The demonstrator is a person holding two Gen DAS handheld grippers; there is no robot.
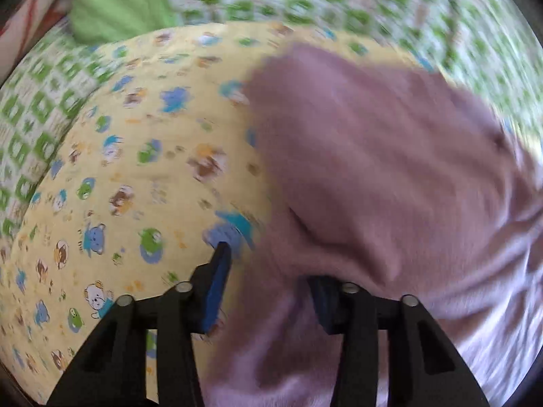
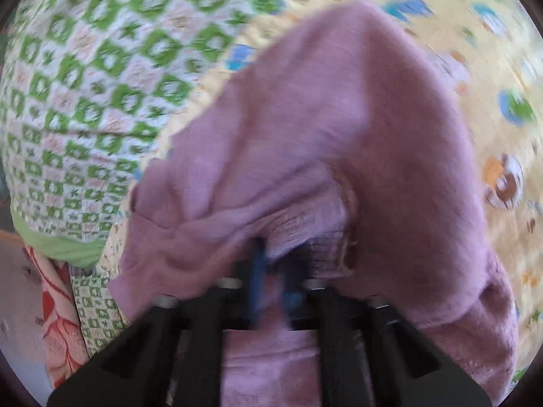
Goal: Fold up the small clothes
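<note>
A purple knit garment [image 1: 373, 169] lies crumpled on a yellow sheet printed with cartoon animals [image 1: 135, 169]. My left gripper [image 1: 268, 268] points down at its near edge. The jaws stand apart with purple cloth between them; the cloth drapes over the right finger, and the left finger's blue pad [image 1: 215, 291] is bare. In the right wrist view the same purple garment [image 2: 322, 118] fills the middle. My right gripper [image 2: 275, 257] is shut on a bunched fold near a ribbed hem, its fingertips half buried in the cloth. Both views are blurred.
A green-and-white patterned quilt [image 1: 30, 118] [image 2: 85, 84] borders the yellow sheet [image 2: 492, 84]. A plain green cloth [image 1: 112, 3] lies at the far left. Red-and-white floral fabric [image 2: 57, 322] hangs at the quilt's edge.
</note>
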